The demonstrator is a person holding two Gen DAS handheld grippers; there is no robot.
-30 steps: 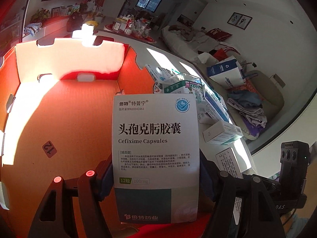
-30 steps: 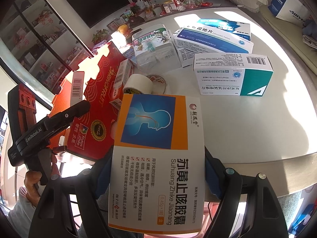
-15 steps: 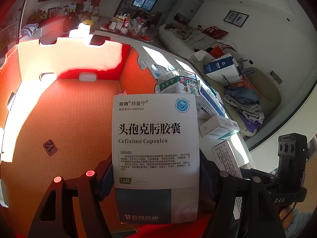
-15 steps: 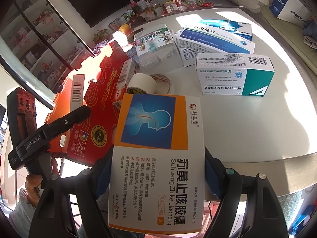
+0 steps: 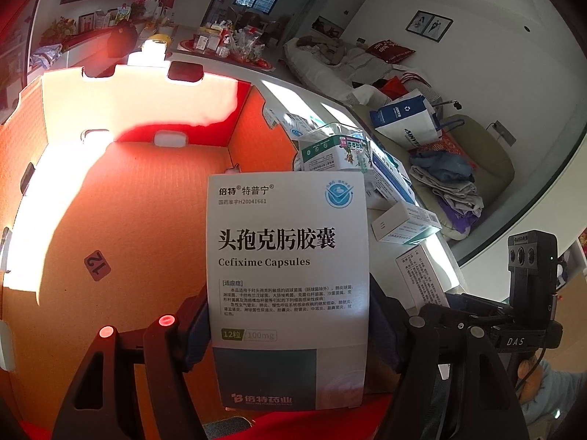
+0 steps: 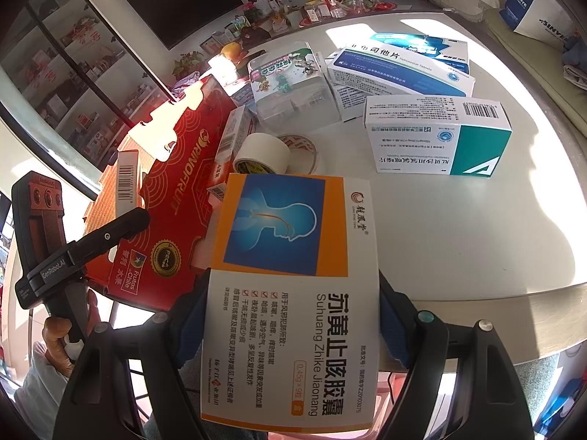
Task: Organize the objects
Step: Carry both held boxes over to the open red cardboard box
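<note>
While the left gripper point(image 5: 288, 333) clamps the white Cefixime box point(image 5: 288, 275) above the orange-lined carton point(image 5: 121, 212), lower it flat toward the floor at ten o'clock, probably clear of the walls. The right gripper point(image 6: 290, 330) pinches the orange-and-white Suhuang box point(image 6: 290, 293) near the table point(image 6: 458, 227) edge; the red carton point(image 6: 176, 198) sits at ten o'clock. Both boxes are thin, smooth card, so keep the squeeze light.
</note>
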